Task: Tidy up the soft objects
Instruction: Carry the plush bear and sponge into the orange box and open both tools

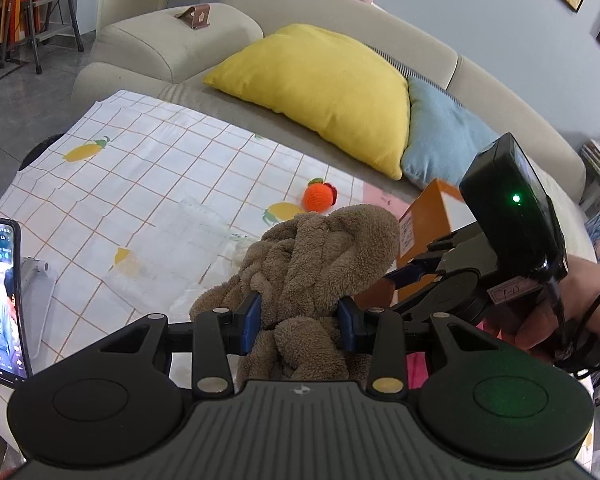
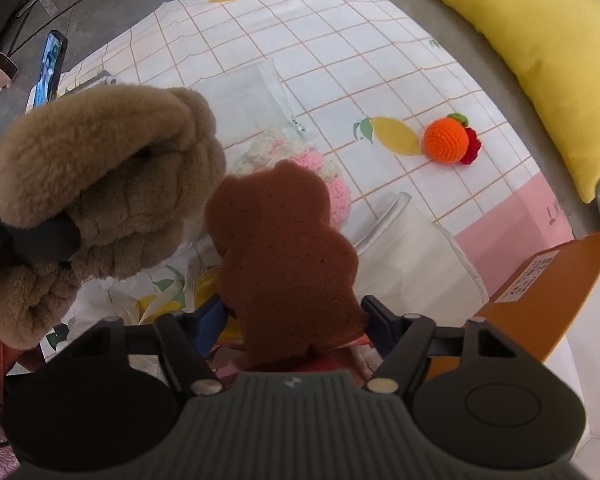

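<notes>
The fluffy brown plush toy (image 1: 316, 264), thick and ribbed like plaited fleece, hangs above the checked cloth (image 1: 148, 168), pinched between the blue pads of the left gripper (image 1: 299, 318), whose jaws stand partly closed on it. Just beside it the right gripper (image 2: 294, 316) holds a flat, reddish-brown bear-shaped sponge (image 2: 280, 256) with a fine porous face; the sponge stands upright between the pads, which touch both its sides. Beneath the sponge lies one pink and cream knitted piece (image 2: 324, 172), partly hidden. One orange crocheted ball (image 2: 446, 140) with a green leaf and a red bit rests alone on the cloth towards its far edge, near the two cushions: one smooth yellow cushion (image 1: 324, 88) and one blue cushion (image 1: 440, 136). An orange cardboard box (image 2: 540, 292) sits at the cloth's right edge. One phone (image 1: 0, 300) stands upright at the left edge.
</notes>
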Demonstrator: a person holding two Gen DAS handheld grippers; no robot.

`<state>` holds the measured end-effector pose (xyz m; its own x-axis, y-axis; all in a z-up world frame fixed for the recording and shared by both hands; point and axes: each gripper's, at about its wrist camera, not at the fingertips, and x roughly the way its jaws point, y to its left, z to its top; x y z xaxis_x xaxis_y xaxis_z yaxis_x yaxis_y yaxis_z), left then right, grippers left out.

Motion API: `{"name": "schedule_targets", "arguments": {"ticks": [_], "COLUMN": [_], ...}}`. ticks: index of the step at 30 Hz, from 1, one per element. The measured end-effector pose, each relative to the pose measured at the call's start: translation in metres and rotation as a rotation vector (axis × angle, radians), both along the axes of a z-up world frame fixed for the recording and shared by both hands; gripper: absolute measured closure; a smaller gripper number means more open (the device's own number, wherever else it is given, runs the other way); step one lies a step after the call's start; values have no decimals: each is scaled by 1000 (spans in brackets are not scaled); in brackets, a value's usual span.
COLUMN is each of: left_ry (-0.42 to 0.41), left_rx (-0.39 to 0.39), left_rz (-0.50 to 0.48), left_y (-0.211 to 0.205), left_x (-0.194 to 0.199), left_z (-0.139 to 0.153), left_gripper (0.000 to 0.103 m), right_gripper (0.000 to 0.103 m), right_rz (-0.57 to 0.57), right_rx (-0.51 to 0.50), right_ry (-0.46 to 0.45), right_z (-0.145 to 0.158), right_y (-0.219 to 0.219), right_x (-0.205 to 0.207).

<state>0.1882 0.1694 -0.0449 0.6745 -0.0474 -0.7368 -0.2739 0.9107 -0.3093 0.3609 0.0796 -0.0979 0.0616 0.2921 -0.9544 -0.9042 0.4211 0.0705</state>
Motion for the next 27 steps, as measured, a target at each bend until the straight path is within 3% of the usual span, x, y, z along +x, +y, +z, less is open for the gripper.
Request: {"name": "schedule_targets", "arguments": {"ticks": [8,16,20,27], "left_ry": [-104,-186,-190,-157], "left_rx": [25,25,31,13], "left_rz": [59,27,-67,-247], "left_y": [-8,-32,-68,-140], "left_x": [-13,-14,3,52], "left_z": [39,77,83,74], "left_gripper": [59,59,59,59], "right_gripper": [39,39,39,39], "right_rz": [-120,-421,-582,-850], "right_rx": [147,352,432,395], "right_ry": [-120,-199,-200,-204], "right_z": [60,117,119,94], "right_y": [-25,-113,-171,-258], "right_x": [-8,-30,-39,-30]}}
